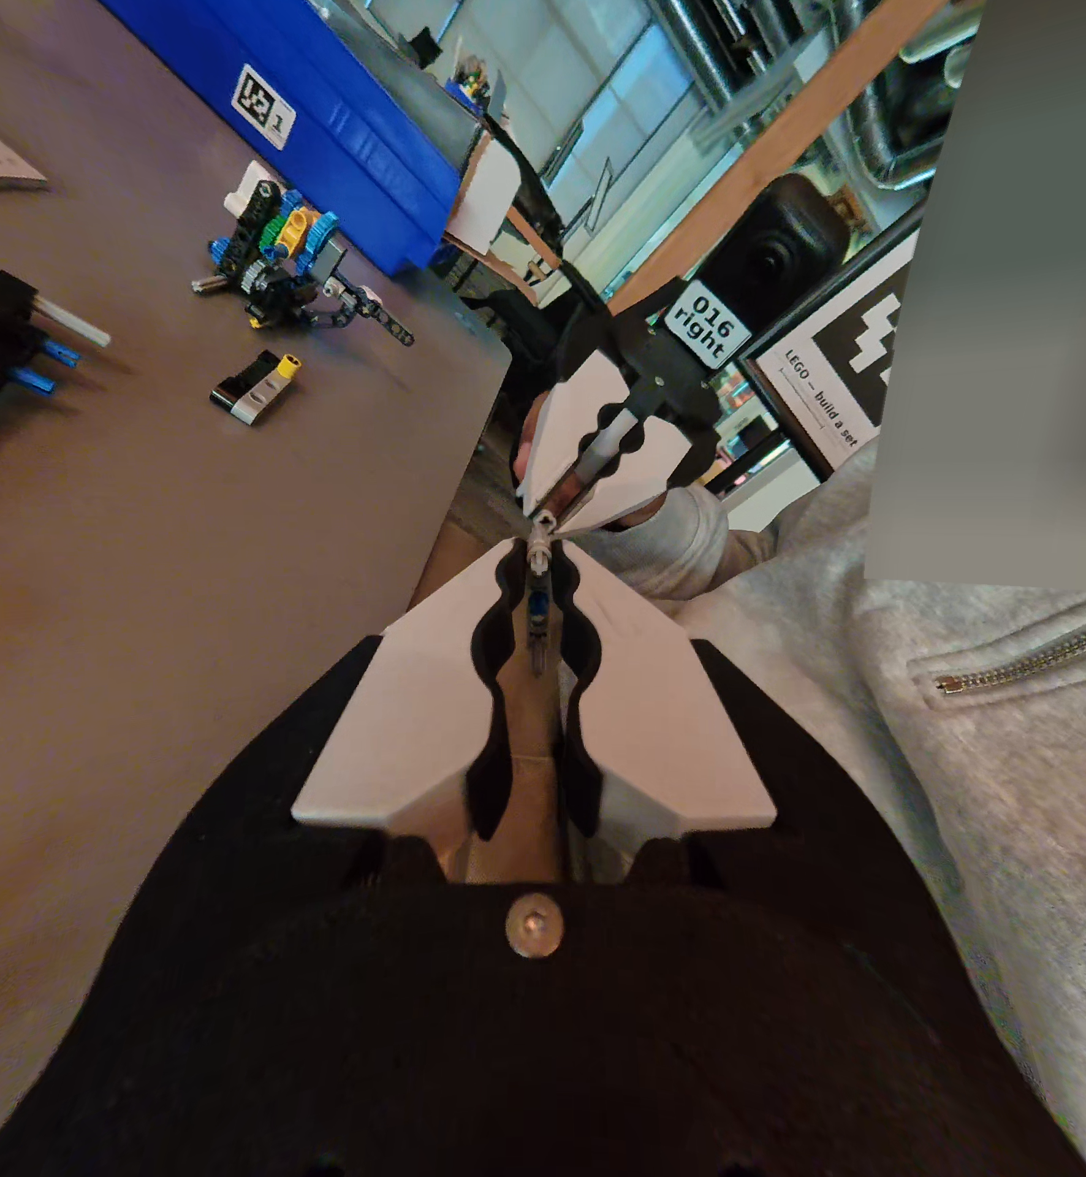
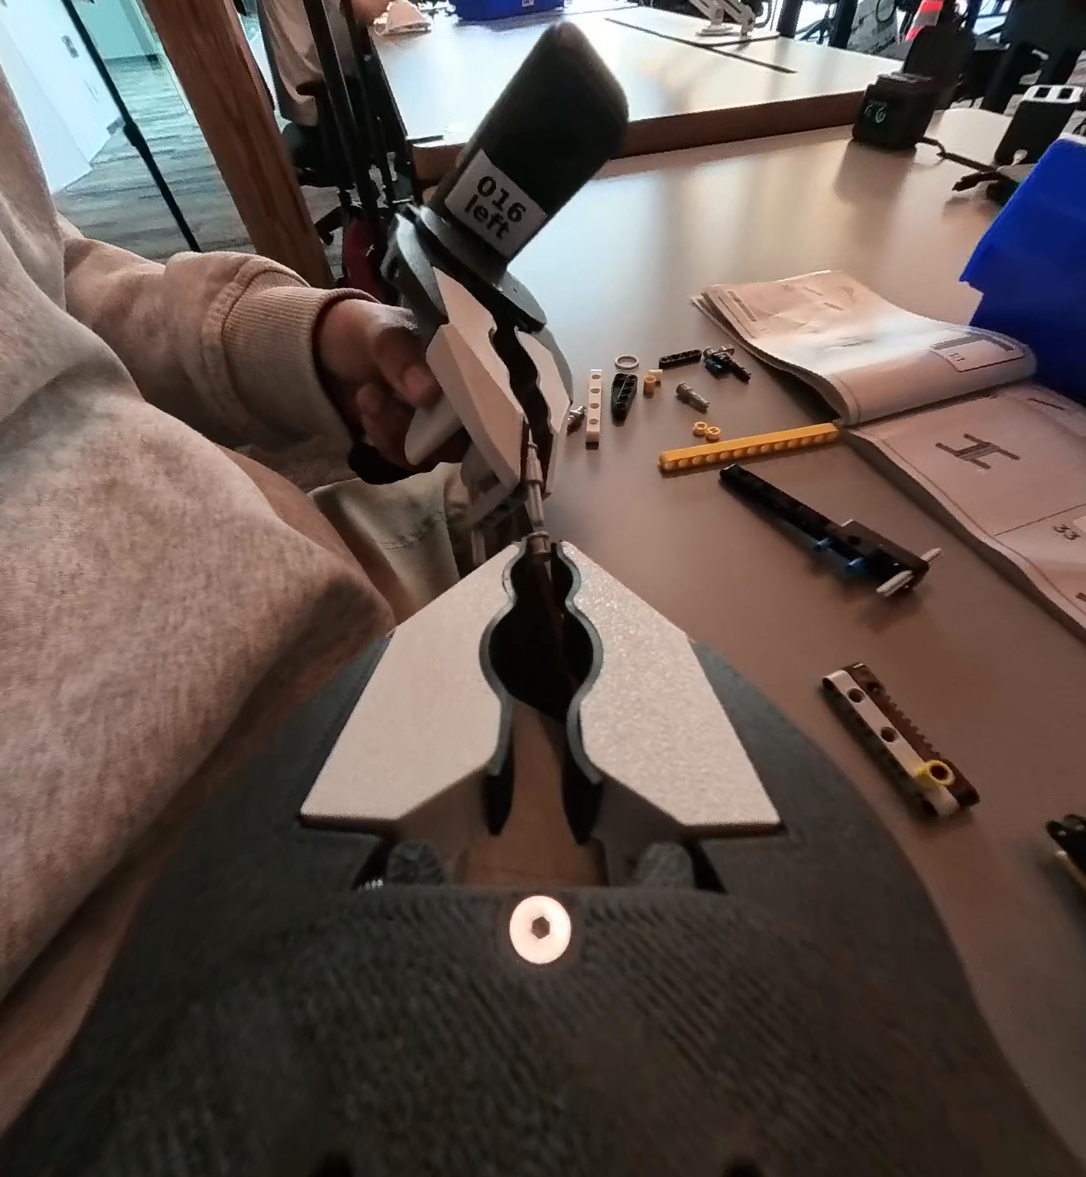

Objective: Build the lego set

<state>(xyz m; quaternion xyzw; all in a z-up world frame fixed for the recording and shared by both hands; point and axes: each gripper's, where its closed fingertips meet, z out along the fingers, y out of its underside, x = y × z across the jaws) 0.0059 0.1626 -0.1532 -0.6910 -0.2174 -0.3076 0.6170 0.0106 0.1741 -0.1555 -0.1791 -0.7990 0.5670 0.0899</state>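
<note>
Held tip to tip above the table edge, the left gripper [image 1: 537, 548] is closed tight on a slim dark Technic piece with a blue pin [image 1: 536, 611], while the right gripper [image 2: 542, 549] is pinched shut on a dark axle with a grey connector end [image 2: 537, 543]. The two pieces meet end-on in mid-air, apparently so they can be pushed together along one line, clear of the clutter. On the brown table [image 2: 750, 216], the part-built geared assembly [image 1: 286, 255] waits beside the blue bin [image 1: 337, 127]. Loose parts lie spread out near the open instruction booklet [image 2: 859, 344], among them a yellow beam [image 2: 750, 446] and a black beam with blue pins [image 2: 827, 535].
</note>
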